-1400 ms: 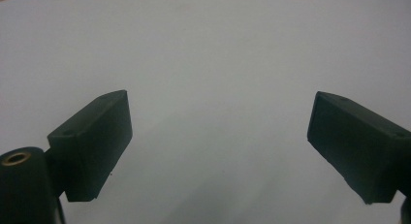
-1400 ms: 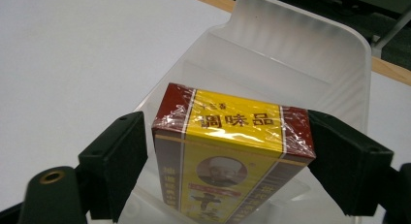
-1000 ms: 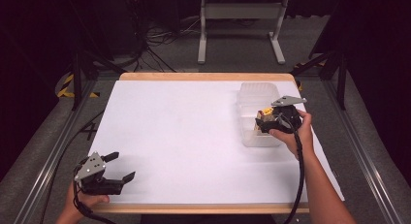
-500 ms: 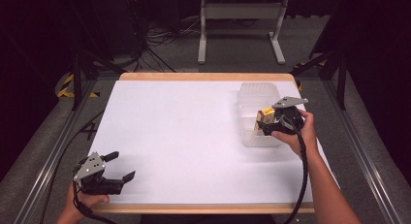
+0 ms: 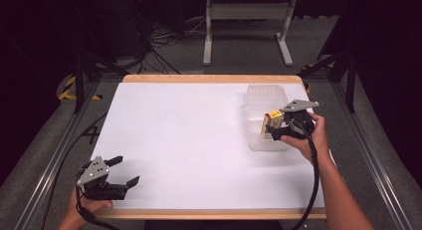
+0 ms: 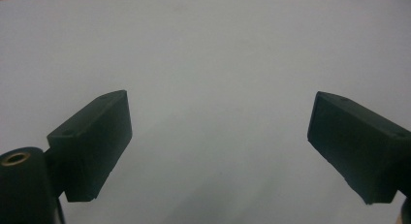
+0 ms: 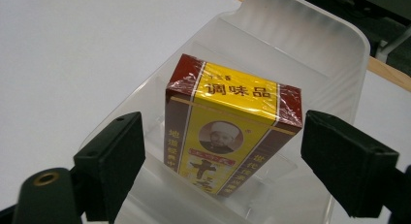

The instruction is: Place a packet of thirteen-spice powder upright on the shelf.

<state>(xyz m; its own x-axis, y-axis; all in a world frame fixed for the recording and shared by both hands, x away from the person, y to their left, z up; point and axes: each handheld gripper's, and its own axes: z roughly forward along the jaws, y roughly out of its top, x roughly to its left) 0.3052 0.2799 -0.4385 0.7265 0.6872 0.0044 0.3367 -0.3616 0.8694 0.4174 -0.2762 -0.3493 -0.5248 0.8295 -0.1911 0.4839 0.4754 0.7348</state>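
Observation:
A yellow and dark red seasoning box (image 7: pixel 232 112) in shiny wrap stands tilted in a clear plastic container (image 7: pixel 310 44) at the table's right side. My right gripper (image 7: pixel 222 136) is at the container, jaws on either side of the box. A gap shows at the left jaw, and the right jaw is close to the box's corner. In the high view the box (image 5: pixel 272 120) sits just ahead of that gripper (image 5: pixel 274 131), over the container (image 5: pixel 263 93). My left gripper (image 5: pixel 126 170) rests near the front left corner, wide open over bare white table (image 6: pixel 218 54), nothing between its jaws (image 6: pixel 218 136).
The white tabletop (image 5: pixel 189 130) has a wooden edge at front and back. Metal rails run along both sides. Cables and a grey stand (image 5: pixel 246 21) lie on the dark floor beyond the far edge.

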